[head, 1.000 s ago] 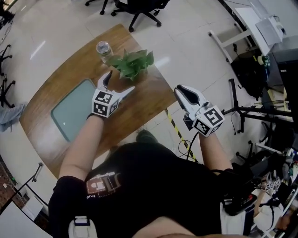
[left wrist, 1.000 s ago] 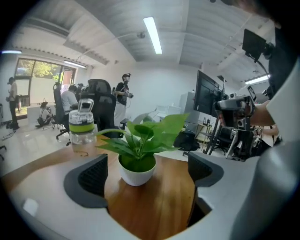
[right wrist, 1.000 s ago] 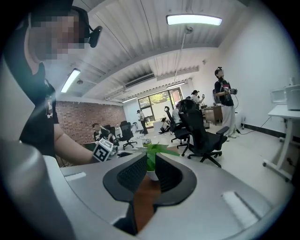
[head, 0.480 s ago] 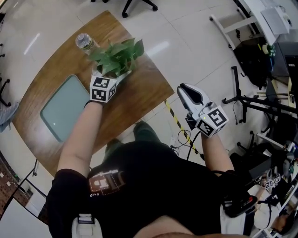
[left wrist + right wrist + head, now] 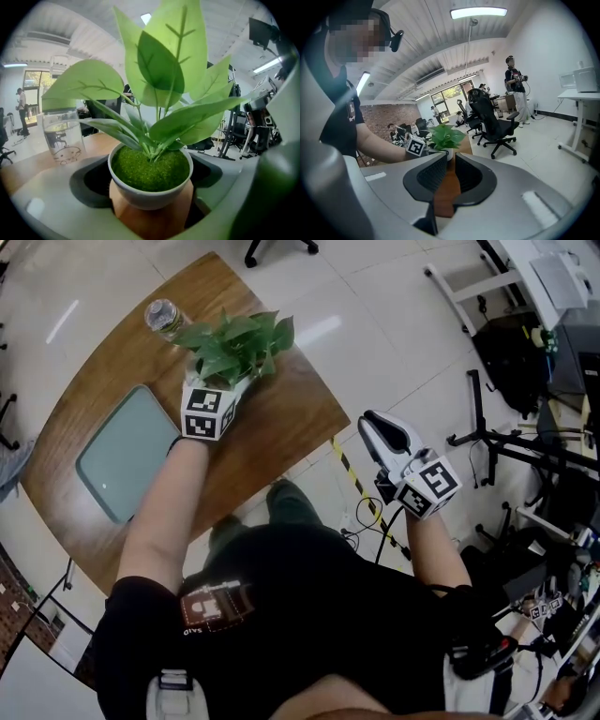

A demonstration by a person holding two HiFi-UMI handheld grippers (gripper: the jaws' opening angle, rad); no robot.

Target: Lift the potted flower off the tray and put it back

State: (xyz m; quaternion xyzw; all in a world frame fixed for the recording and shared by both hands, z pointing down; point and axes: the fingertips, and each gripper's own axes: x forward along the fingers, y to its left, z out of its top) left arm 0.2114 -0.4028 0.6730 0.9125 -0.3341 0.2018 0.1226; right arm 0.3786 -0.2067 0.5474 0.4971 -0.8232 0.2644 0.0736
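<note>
The potted flower (image 5: 234,345), broad green leaves in a white pot (image 5: 151,199) topped with moss, stands upright on the wooden table (image 5: 281,427), to the right of the grey-green tray (image 5: 112,460) and not on it. My left gripper (image 5: 225,385) reaches under the leaves. In the left gripper view its jaws (image 5: 151,185) have just been closing and sit against the pot's rim on both sides. My right gripper (image 5: 375,427) hangs off the table's right edge, jaws together with nothing in them (image 5: 448,168). The right gripper view also shows the plant (image 5: 446,136).
A clear plastic cup of water (image 5: 161,315) stands just behind and left of the plant, close to the left jaw (image 5: 63,138). The table's right corner ends near the pot. Office chairs, a stand and cables are on the floor to the right.
My left gripper has moved forward from short of the plant to around the pot, its fingers now under the leaves. The right gripper has barely shifted.
</note>
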